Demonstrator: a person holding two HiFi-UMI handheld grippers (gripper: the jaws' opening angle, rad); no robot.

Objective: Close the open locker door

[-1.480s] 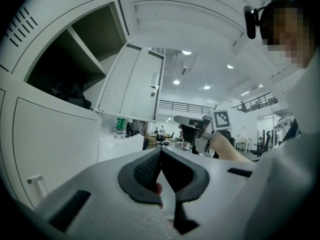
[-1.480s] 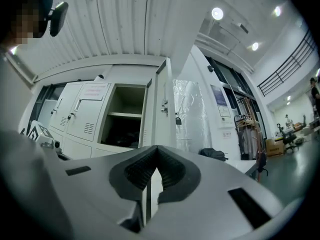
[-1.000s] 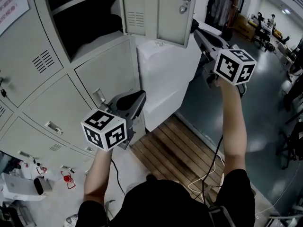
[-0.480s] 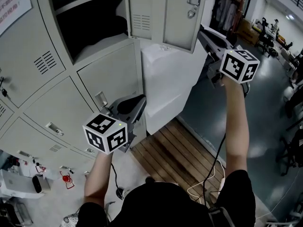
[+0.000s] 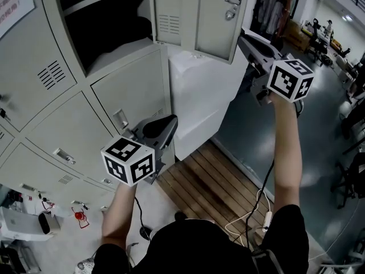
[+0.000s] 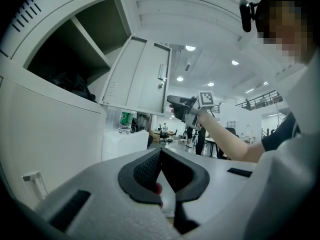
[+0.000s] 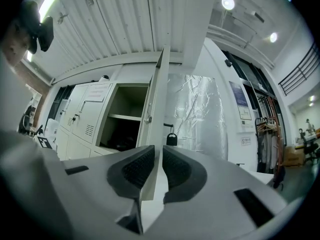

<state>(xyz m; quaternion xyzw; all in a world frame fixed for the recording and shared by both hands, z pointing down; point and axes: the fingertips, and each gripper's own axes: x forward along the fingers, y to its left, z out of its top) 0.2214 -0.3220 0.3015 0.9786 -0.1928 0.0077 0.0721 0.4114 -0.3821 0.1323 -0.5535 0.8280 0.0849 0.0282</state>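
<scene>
The grey locker door (image 5: 194,16) stands swung out from its open compartment (image 5: 108,21), with a small padlock (image 5: 230,15) hanging at its handle. My right gripper (image 5: 242,36) is raised to the door's free edge. In the right gripper view the door's (image 7: 156,109) thin edge runs between the two pads, and the right gripper (image 7: 161,151) is shut on it. My left gripper (image 5: 171,122) hangs lower, in front of the closed lower lockers. Seen in the left gripper view, it (image 6: 160,154) is shut with nothing in it, and the door (image 6: 135,76) lies far ahead.
A tall white plastic-wrapped block (image 5: 199,96) stands right beside the lockers, under the open door. A wooden pallet (image 5: 211,181) and loose cables (image 5: 254,216) lie on the floor below. Closed locker doors (image 5: 63,124) fill the left. Small items sit at bottom left (image 5: 40,221).
The door edge and my right gripper have drifted slightly right in the view together. My left gripper has hardly moved.
</scene>
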